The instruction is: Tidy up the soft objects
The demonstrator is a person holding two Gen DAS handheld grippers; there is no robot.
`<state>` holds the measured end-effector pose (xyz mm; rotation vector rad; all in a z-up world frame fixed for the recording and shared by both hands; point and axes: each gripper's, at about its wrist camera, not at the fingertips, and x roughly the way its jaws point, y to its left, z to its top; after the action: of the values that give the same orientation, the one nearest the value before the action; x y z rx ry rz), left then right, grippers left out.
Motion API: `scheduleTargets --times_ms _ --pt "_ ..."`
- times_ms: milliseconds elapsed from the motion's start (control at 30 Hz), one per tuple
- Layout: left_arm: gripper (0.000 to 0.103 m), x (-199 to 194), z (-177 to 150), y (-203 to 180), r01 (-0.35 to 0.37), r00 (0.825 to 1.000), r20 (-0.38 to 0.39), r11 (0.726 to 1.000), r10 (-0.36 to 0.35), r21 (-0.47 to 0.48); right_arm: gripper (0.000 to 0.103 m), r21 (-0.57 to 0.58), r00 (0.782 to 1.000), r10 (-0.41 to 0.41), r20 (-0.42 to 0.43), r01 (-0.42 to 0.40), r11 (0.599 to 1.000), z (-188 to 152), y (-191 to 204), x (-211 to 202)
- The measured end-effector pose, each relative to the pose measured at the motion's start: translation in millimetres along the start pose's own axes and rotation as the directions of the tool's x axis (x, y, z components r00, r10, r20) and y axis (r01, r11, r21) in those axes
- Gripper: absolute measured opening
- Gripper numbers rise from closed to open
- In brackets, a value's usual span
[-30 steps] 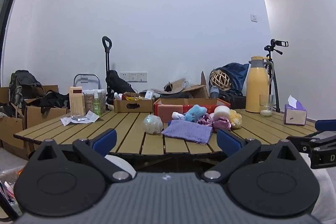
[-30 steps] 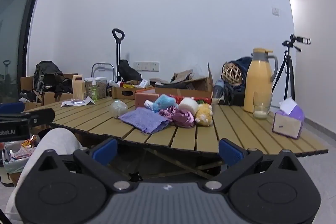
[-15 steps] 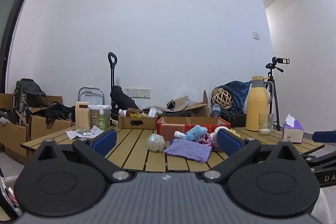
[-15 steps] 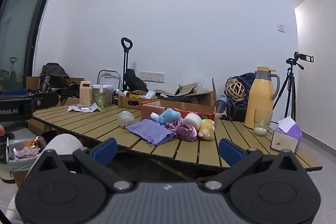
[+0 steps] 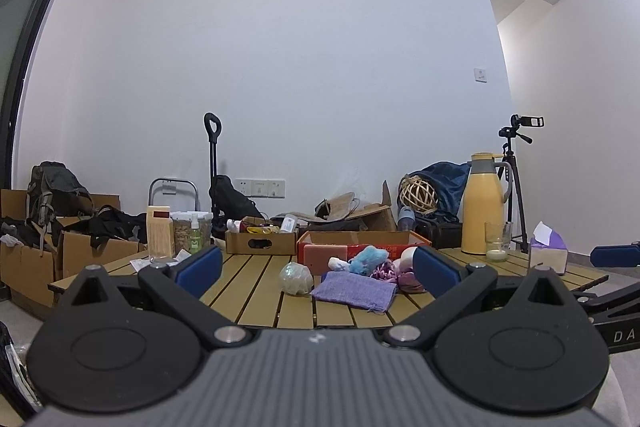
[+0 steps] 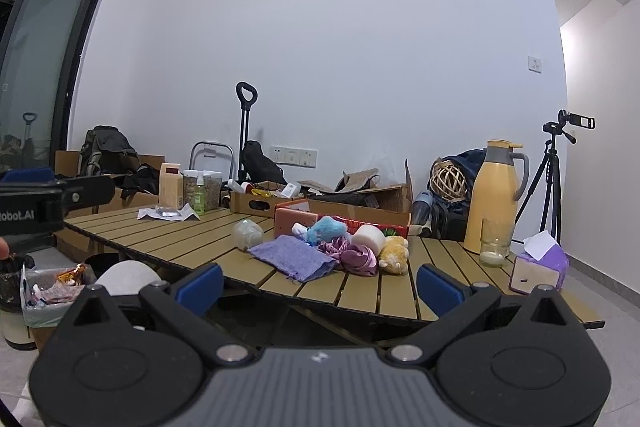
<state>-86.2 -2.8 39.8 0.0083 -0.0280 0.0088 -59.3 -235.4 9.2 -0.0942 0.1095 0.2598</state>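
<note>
A pile of soft objects lies on the wooden slat table (image 5: 260, 291): a purple cloth (image 5: 354, 289), a blue plush (image 5: 367, 259), a pink-purple fabric bundle (image 6: 357, 259), a white foam roll (image 6: 373, 239), a yellow plush (image 6: 394, 253) and a pale mesh ball (image 5: 296, 277). A red cardboard box (image 5: 360, 247) stands right behind them. My left gripper (image 5: 316, 269) is open and empty, short of the table's near edge. My right gripper (image 6: 318, 285) is open and empty, also short of the table, to the right.
On the table stand a yellow thermos (image 6: 494, 195), a glass (image 6: 495, 242), a purple tissue box (image 6: 540, 267), jars and a carton (image 5: 160, 235) and a small cardboard box (image 5: 260, 242). A bin with a bag (image 6: 44, 291) stands on the floor at left. Boxes, bags and a tripod (image 6: 556, 179) line the wall.
Both grippers have risen and tilted upward, so the table sits lower in both views and more wall shows. Nothing on the table has moved.
</note>
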Motion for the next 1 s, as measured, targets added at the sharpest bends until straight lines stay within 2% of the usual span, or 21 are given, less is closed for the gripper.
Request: scheduleTargets --times_ms 1000 --pt "0.103 -15 3 -5 0.006 1.0 0.019 1.0 -0.006 -0.001 0.103 -0.027 0.999 -0.005 0.04 0.006 1.0 3 4 -25"
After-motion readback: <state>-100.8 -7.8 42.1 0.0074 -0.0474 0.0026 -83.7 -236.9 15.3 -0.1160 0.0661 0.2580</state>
